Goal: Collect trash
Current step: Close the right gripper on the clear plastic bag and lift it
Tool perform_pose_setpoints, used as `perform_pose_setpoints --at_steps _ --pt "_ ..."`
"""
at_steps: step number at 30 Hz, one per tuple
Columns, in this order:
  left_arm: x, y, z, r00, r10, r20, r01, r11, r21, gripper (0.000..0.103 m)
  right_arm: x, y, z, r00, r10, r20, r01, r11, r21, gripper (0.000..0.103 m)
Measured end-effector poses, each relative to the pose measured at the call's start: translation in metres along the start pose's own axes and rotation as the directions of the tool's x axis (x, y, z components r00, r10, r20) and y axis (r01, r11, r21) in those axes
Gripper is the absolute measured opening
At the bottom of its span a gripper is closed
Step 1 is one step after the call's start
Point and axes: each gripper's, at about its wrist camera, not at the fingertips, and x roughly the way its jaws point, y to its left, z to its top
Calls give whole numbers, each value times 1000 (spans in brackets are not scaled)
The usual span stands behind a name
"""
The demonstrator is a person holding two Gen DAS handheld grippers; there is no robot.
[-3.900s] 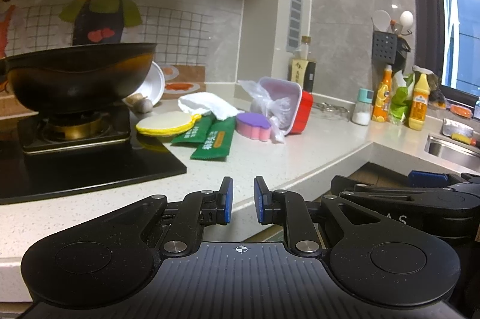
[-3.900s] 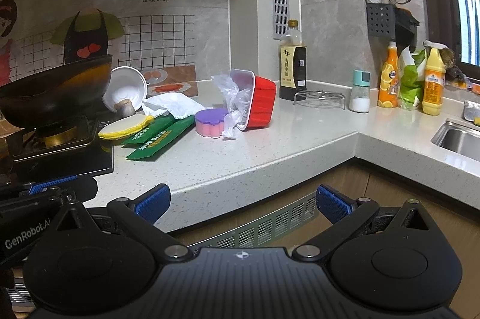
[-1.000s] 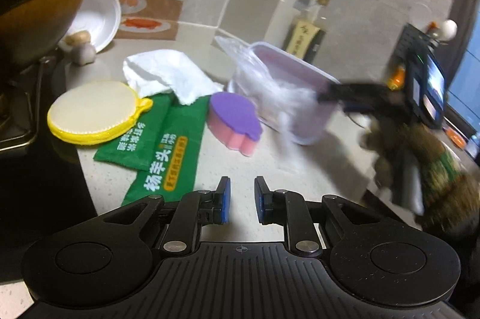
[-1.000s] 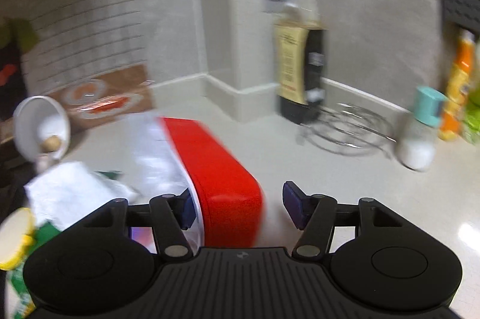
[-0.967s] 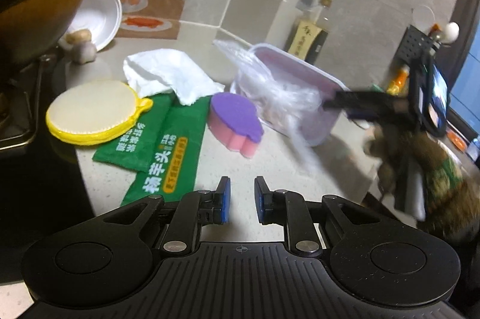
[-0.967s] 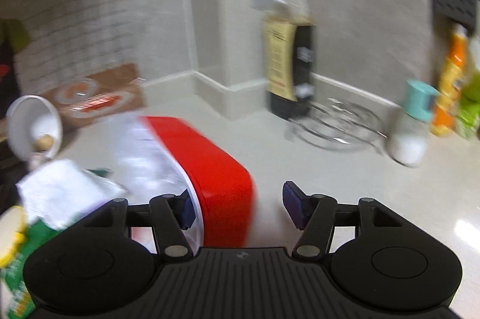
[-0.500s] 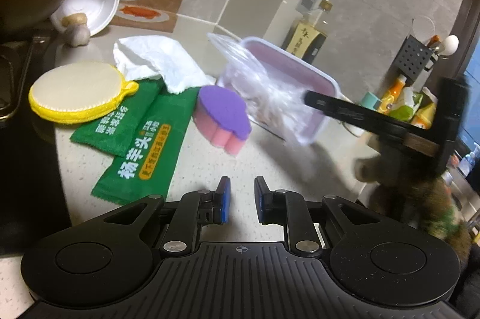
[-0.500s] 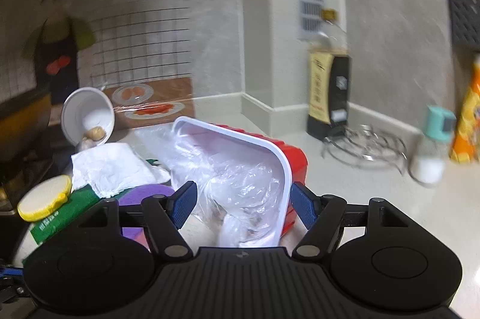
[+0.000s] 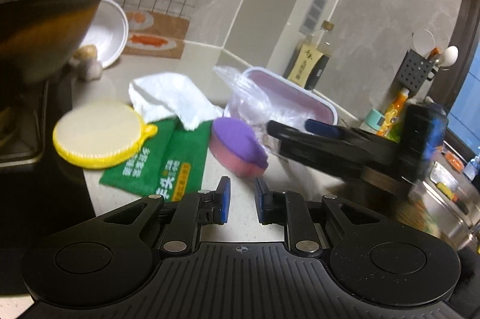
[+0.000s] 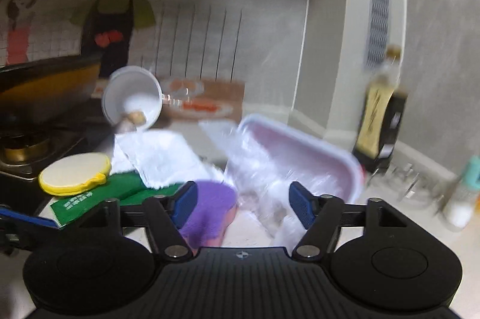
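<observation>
Trash bin (image 10: 303, 157) now faces the right gripper (image 10: 243, 203), jaws closing on crinkled liner (image 10: 264, 178); left gripper (image 9: 241, 200) narrow, empty.

Wok (image 9: 39, 28), soy bottle (image 9: 312, 61), perhaps garlic (image 9: 88, 64).

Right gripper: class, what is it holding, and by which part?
Nothing: the right gripper is closing around the plastic bag, pads not yet pressing.
</observation>
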Motion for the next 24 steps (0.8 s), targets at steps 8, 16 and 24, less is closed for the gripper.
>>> perform_pose_setpoints --at_steps 8,16,24 --pt "1 -5 -1 998 59 -18 -58 997 41 20 78 4 14 975 -197 -97 176 965 -193 56" --pt "6 -7 -2 998 51 -34 -49 997 61 20 30 -42 5 989 -44 -142 53 997 55 22" --pt "17 -22 5 999 31 -41 -26 994 107 20 -61 -65 -12 992 90 -90 -81 991 102 21"
